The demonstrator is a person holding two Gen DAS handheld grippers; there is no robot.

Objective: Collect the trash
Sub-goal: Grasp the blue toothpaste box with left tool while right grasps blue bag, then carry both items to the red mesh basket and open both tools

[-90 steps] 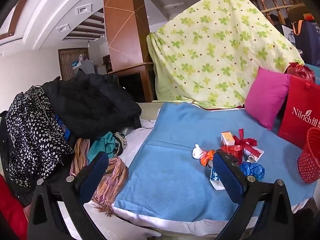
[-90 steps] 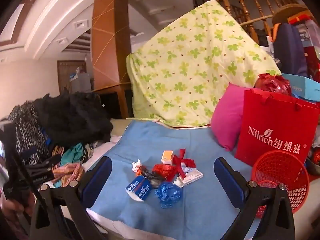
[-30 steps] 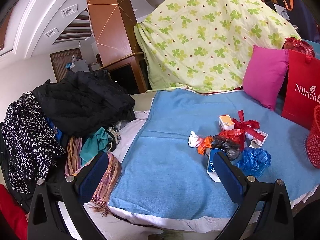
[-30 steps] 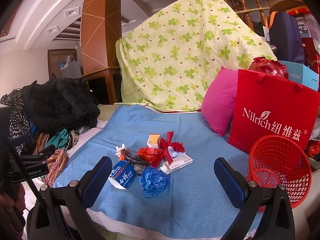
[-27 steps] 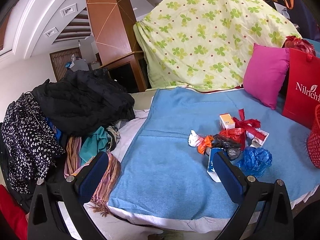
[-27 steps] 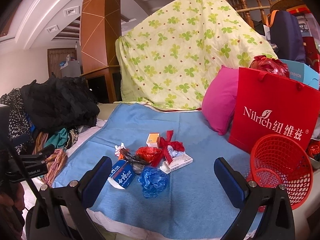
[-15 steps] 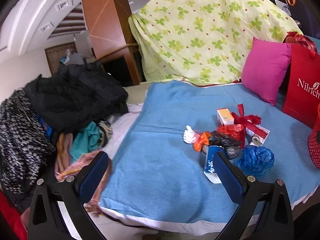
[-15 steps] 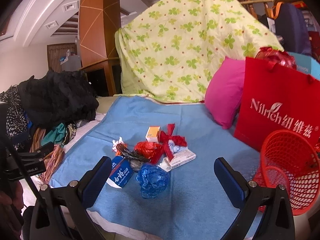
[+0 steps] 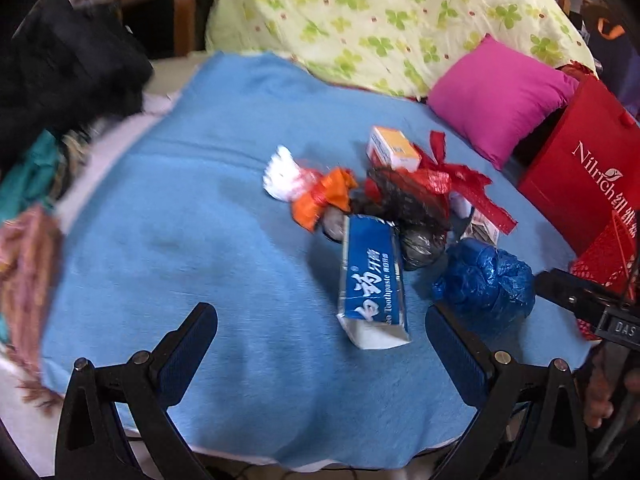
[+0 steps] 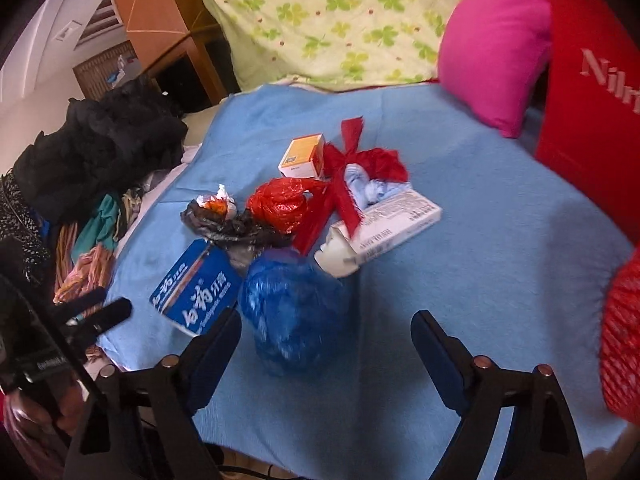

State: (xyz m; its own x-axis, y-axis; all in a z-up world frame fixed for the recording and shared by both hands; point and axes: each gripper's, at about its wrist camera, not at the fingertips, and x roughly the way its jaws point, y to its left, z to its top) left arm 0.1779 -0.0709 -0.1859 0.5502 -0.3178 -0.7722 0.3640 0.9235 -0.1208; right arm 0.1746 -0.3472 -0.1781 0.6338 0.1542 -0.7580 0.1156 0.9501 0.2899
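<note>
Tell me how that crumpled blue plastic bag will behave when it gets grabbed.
The blue plastic bag looks like thin crinkled film, so it will probably squash between the jaws. Being a loose wad, it is likely light. Its glossy surface may slip, and it seems unlikely to roll on the blue blanket.

Both wrist views angled down, close; share trash pile [image 9: 392, 208] [image 10: 304, 220] on blue blanket [image 9: 200, 200] [image 10: 480, 240].

Beyond jaws: clover-print sheet [image 9: 384, 20] draped over furniture.
Far left: orange-brown pillar [image 10: 156, 4], white ceiling [image 10: 60, 28].
Under jaws: blue blanket [image 9: 192, 216].
</note>
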